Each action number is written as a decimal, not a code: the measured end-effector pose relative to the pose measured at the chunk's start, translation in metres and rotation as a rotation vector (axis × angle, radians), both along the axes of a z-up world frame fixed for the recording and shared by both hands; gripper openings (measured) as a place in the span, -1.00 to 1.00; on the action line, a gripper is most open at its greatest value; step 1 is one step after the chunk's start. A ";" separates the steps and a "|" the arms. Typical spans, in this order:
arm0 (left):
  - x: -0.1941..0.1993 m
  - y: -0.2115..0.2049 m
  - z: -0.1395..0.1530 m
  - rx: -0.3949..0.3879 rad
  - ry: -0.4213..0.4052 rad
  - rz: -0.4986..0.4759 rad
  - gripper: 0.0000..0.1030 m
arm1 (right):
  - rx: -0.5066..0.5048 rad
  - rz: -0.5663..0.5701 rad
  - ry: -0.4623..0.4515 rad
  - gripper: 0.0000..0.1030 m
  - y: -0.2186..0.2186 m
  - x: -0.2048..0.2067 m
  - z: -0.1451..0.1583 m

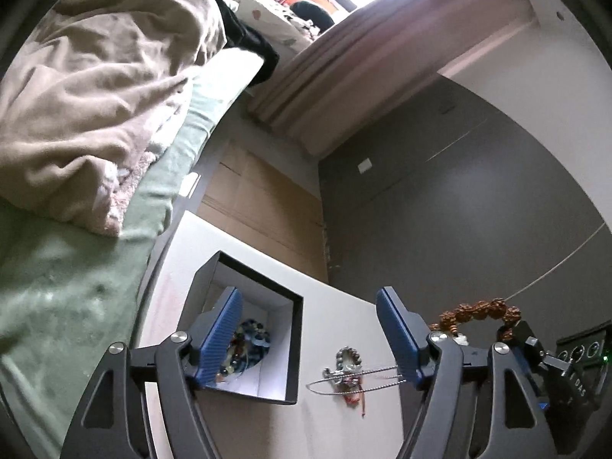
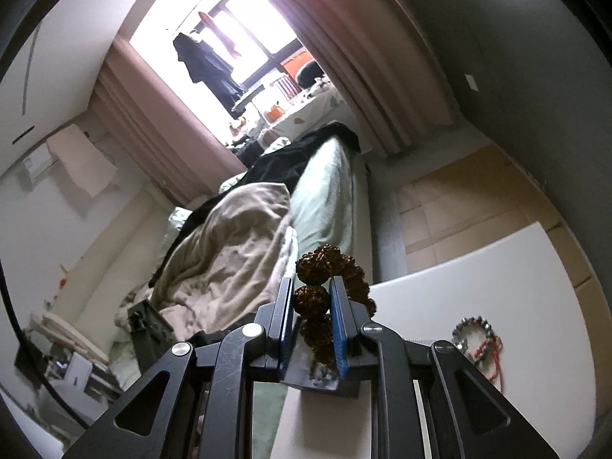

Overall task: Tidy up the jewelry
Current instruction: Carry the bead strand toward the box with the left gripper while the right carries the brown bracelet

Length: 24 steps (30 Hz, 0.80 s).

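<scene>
1. nearest in the right wrist view, the right gripper pinches a brown seed-bead bracelet between its blue pads; the loop arches up above the fingertips, clear of the table.
2. in the left wrist view the left gripper stands spread wide with nothing between its pads; one pad hangs over the box, the other over the bare table.
3. just beyond the left fingertips lies the open box, dark outside and white inside, with a heap of mixed beads already resting in it (so part of the sorting looks done).
4. beside the box, on the white table, a thin silver chain and a silver-bead bracelet with a red cord lie loose, touching or overlapping each other; i cannot tell which.
5. the brown bracelet also shows at the right of the left view, raised off the table and to the side of the box, well apart from it.
6. judgement: the task is partway. the held bracelet is not yet in the box, and the chain and the silver-bead piece are left on the table.
7. farther off are a bed with a green sheet, a rumpled beige blanket, pink curtains and a bright window.
</scene>
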<state>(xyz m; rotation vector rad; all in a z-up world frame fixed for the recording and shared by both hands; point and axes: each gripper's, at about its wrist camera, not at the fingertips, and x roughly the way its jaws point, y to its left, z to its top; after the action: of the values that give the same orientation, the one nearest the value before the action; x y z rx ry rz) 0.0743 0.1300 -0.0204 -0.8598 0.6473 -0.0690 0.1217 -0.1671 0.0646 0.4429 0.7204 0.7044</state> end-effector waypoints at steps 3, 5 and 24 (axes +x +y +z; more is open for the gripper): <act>0.000 0.005 0.000 -0.022 -0.003 0.010 0.43 | -0.010 0.005 -0.027 -0.62 0.005 -0.002 0.018; -0.001 0.008 0.001 -0.036 -0.008 0.017 0.43 | -0.019 0.006 -0.049 -0.62 0.008 -0.004 0.029; -0.027 0.036 0.023 -0.093 -0.095 0.043 0.43 | -0.105 0.056 -0.114 -0.62 0.063 -0.021 0.084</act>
<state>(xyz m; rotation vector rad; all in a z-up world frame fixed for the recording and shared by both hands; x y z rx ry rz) 0.0475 0.1656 0.0023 -0.9537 0.5400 -0.1014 0.1006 -0.1038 0.1488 0.2852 0.6605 0.7347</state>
